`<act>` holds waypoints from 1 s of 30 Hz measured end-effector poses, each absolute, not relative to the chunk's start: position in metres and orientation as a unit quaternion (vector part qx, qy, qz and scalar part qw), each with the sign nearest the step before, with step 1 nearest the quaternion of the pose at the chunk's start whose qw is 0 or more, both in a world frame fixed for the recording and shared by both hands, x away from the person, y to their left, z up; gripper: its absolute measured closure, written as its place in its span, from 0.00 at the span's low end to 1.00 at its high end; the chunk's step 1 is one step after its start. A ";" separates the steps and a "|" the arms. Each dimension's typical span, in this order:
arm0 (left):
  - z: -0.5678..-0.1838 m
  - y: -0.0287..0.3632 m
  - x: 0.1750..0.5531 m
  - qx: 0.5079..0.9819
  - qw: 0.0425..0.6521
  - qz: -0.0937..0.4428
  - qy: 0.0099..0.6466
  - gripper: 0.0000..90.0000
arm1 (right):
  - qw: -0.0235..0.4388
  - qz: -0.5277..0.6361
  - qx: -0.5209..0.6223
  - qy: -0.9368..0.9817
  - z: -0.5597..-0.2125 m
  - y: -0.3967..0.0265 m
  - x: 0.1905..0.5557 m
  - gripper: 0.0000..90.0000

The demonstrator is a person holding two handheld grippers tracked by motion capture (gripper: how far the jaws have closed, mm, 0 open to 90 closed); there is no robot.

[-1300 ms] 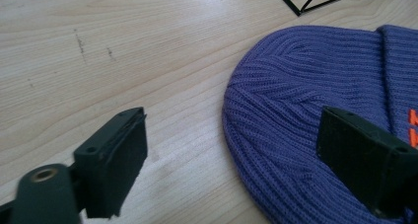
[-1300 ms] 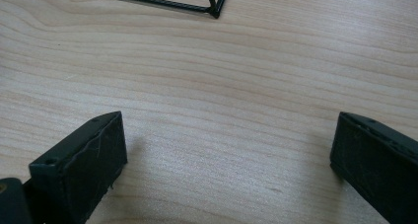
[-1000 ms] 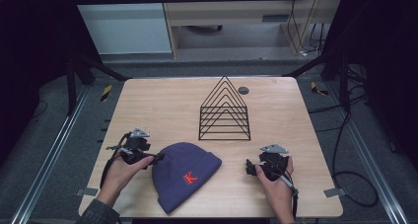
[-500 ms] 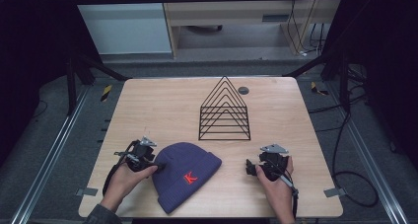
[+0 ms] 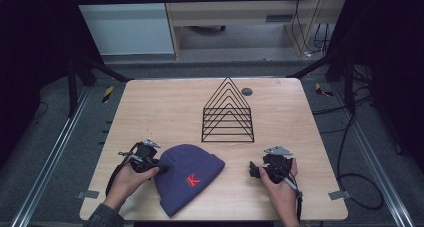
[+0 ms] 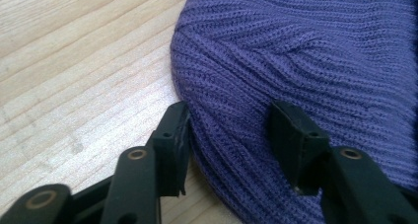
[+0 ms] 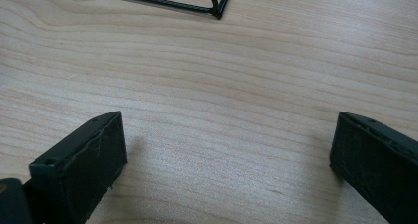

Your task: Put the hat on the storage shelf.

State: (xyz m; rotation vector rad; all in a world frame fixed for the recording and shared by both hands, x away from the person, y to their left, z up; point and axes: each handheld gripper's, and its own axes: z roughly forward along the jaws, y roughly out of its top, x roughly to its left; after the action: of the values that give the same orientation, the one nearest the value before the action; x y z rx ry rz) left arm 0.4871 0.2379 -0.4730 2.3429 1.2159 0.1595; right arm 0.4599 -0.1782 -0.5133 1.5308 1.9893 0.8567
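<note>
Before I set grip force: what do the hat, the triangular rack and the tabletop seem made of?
Hat: soft purple rib knit, probably wool or acrylic; the stitched rows show. Triangular rack: thin black rods, likely coated metal wire. Tabletop: pale wood or wood-look laminate, matte, with visible grain.

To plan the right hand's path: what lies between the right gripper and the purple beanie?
In the high view, only bare wooden table lies between the right gripper and the purple beanie.
</note>
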 end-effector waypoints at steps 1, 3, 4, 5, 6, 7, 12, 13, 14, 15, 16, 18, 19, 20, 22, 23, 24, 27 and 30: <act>-0.473 0.238 0.487 0.859 0.247 0.056 0.445 0.60 | 0.242 0.313 0.560 0.728 -0.513 -0.178 0.460 0.01; -0.473 0.238 0.488 0.860 0.248 0.054 0.443 0.62 | 0.242 0.313 0.560 0.728 -0.513 -0.178 0.460 0.01; -0.473 0.238 0.488 0.860 0.250 0.053 0.442 0.64 | 0.242 0.313 0.560 0.728 -0.513 -0.178 0.460 0.01; -0.473 0.238 0.487 0.860 0.251 0.053 0.440 0.67 | 0.242 0.314 0.560 0.728 -0.513 -0.178 0.460 0.01; -0.473 0.238 0.487 0.860 0.254 0.053 0.439 0.69 | 0.242 0.313 0.560 0.728 -0.513 -0.178 0.460 0.01; -0.473 0.238 0.487 0.860 0.256 0.054 0.438 0.72 | 0.242 0.313 0.560 0.728 -0.513 -0.178 0.460 0.01; -0.473 0.238 0.486 0.861 0.263 0.057 0.432 0.81 | 0.242 0.313 0.560 0.728 -0.513 -0.178 0.460 0.01; -0.472 0.237 0.486 0.862 0.263 0.060 0.430 0.82 | 0.242 0.313 0.560 0.728 -0.513 -0.178 0.460 0.01; -0.472 0.237 0.486 0.863 0.262 0.061 0.428 0.83 | 0.242 0.314 0.560 0.728 -0.513 -0.178 0.460 0.01; -0.471 0.237 0.485 0.865 0.261 0.066 0.423 0.84 | 0.242 0.313 0.560 0.728 -0.513 -0.178 0.460 0.01; -0.470 0.237 0.486 0.866 0.262 0.070 0.420 0.85 | 0.242 0.314 0.560 0.728 -0.513 -0.178 0.460 0.01; -0.468 0.238 0.486 0.865 0.263 0.078 0.421 0.87 | 0.242 0.313 0.560 0.728 -0.513 -0.178 0.460 0.01; -0.467 0.238 0.487 0.865 0.264 0.080 0.420 0.87 | 0.242 0.313 0.560 0.728 -0.513 -0.178 0.460 0.01; -0.465 0.238 0.487 0.865 0.265 0.083 0.418 0.88 | 0.242 0.313 0.560 0.728 -0.513 -0.178 0.460 0.01; -0.464 0.238 0.488 0.866 0.266 0.085 0.416 0.88 | 0.242 0.313 0.560 0.728 -0.513 -0.178 0.460 0.01; -0.463 0.237 0.488 0.867 0.265 0.087 0.414 0.88 | 0.242 0.313 0.559 0.728 -0.513 -0.178 0.460 0.01; -0.462 0.236 0.489 0.868 0.262 0.089 0.411 0.89 | 0.241 0.314 0.559 0.729 -0.513 -0.178 0.460 0.01; -0.458 0.235 0.489 0.870 0.260 0.093 0.407 0.89 | 0.241 0.314 0.558 0.729 -0.513 -0.179 0.460 0.01; -0.451 0.235 0.490 0.873 0.259 0.098 0.402 0.90 | 0.242 0.314 0.557 0.730 -0.513 -0.179 0.460 0.02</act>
State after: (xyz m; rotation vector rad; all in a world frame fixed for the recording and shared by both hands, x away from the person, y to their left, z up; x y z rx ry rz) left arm 0.4904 0.2349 -0.4513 2.3665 1.0888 0.2667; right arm 0.4598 -0.1786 -0.5131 1.5224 1.9955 0.8576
